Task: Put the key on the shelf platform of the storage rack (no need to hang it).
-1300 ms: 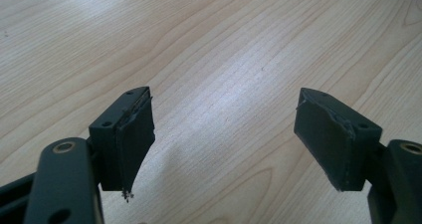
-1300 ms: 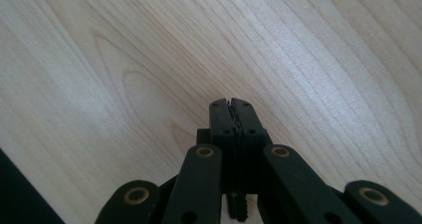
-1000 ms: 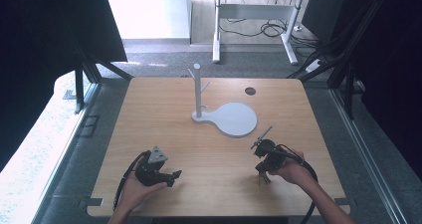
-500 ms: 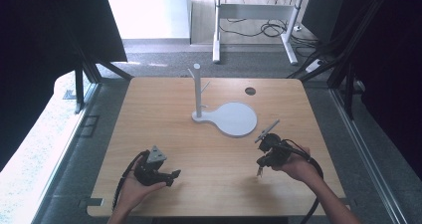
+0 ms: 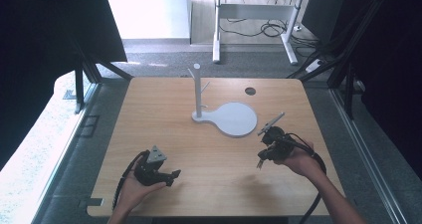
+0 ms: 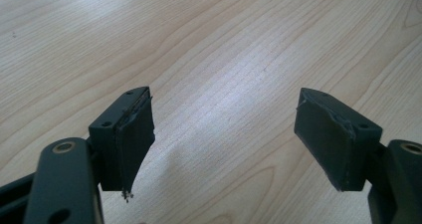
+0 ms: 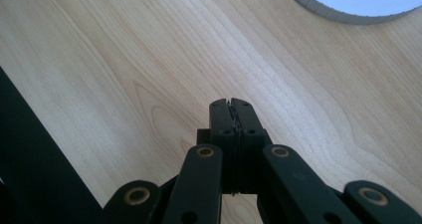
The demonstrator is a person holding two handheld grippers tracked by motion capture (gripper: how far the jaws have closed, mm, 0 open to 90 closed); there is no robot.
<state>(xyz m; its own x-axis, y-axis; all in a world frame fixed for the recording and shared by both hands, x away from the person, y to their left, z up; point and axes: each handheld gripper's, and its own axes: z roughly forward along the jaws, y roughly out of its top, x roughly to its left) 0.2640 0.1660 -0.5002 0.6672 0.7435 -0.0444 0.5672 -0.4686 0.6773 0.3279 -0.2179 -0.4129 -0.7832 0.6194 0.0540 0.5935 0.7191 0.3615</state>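
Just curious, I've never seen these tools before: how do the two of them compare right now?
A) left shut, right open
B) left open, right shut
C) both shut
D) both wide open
B: the left tool has its jaws spread apart over bare wood, while the right tool has its jaws pressed together.

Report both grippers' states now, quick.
Left gripper: open, jaws wide apart, nothing between them, above bare table.
Right gripper: shut, pads pressed together, holding nothing, near the white stand's base.
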